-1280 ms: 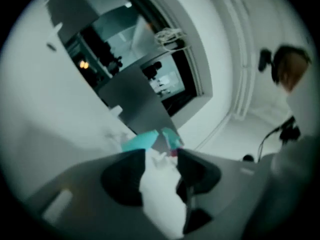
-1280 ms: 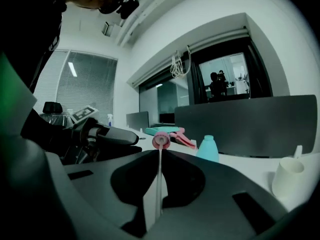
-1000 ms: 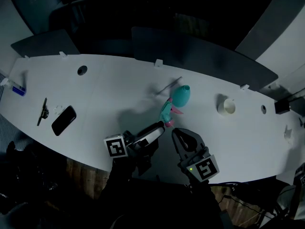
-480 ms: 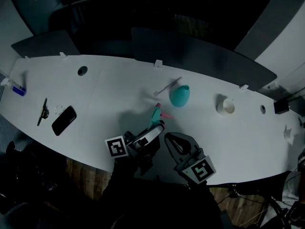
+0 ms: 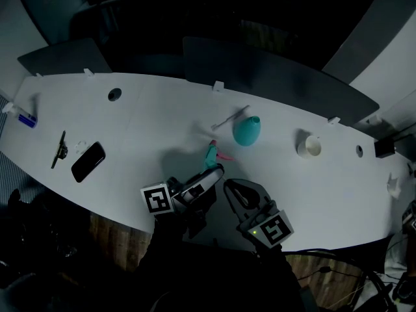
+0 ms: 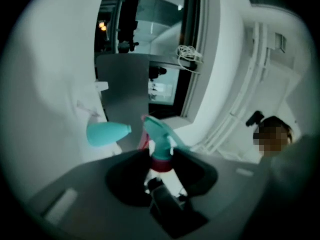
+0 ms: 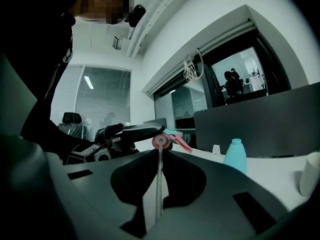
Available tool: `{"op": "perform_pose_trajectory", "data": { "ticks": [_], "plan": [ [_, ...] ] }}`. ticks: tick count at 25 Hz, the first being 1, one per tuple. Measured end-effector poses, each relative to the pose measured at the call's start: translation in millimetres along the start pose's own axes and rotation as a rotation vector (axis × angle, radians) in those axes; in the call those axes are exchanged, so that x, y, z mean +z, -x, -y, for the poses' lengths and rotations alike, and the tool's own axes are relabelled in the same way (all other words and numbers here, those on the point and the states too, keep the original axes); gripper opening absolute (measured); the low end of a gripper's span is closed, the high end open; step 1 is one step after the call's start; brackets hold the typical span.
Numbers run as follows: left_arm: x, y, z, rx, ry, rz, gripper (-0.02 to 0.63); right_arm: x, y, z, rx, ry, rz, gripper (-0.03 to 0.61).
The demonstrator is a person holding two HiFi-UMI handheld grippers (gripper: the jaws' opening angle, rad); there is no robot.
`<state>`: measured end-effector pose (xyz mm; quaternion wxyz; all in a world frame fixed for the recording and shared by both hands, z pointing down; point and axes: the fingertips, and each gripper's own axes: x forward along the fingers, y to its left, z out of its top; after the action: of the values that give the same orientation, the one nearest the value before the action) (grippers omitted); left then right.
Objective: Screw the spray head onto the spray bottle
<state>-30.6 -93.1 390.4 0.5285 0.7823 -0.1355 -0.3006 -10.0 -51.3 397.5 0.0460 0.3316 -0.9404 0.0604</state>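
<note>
**Dim office, long white table**

A curved white table (image 5: 130, 129) spans the head view. Dark grey divider screens (image 5: 273, 70) stand along its far edge from 10 to 2 o'clock, and wood floor (image 5: 110, 229) shows at 7 o'clock. In the right gripper view, lit window blinds (image 7: 100, 94) sit at 9 o'clock, a dark glass pane (image 7: 235, 79) at 2 o'clock, white pipes (image 7: 150, 14) at 12

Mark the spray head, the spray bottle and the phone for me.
spray head (image 6: 160, 145), left gripper view, teal neck above the pink collar
spray bottle (image 5: 247, 131), head view, middle of its body
phone (image 5: 88, 162), head view, middle of its dark face
</note>
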Motion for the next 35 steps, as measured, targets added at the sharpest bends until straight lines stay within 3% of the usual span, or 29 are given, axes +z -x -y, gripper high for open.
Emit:
{"op": "perform_pose_trajectory", "data": {
  "ticks": [3,5,9,11,15,16,18,23,28,30,35],
  "plan": [
    [21,13,2,0.036,-0.051,0.051,0.146,1,4,4,0.005,-0.015,0.01,0.025],
    [36,24,11,0.056,-0.135,0.07,0.146,0,11,14,-0.017,-0.028,0.014,0.046],
    [68,45,41,0.081,-0.326,0.133,0.144,-12,35,64,-0.189,-0.094,0.014,0.057],
    [76,55,50,0.154,-0.455,0.127,0.144,-23,43,95,-0.277,-0.115,0.005,0.078],
    [71,70,49,0.373,-0.747,0.027,0.144,-39,21,142,-0.361,-0.071,-0.031,0.358],
    [68,72,49,0.401,-0.785,0.013,0.144,-44,9,151,-0.374,-0.063,-0.055,0.389],
    [62,77,49,0.424,-0.805,0.004,0.144,-58,-16,169,-0.4,-0.06,-0.113,0.424],
    [53,95,53,0.467,-0.785,0.004,0.144,-90,-58,200,-0.451,-0.087,-0.204,0.428],
    [61,119,58,0.519,-0.781,0.062,0.144,-93,-72,217,-0.512,-0.114,-0.213,0.426],
    [62,126,59,0.528,-0.772,0.083,0.144,-94,-73,216,-0.498,-0.092,-0.222,0.395],
    [60,122,55,0.519,-0.774,0.065,0.144,-76,-64,196,-0.45,-0.018,-0.205,0.387]
  ]
}}
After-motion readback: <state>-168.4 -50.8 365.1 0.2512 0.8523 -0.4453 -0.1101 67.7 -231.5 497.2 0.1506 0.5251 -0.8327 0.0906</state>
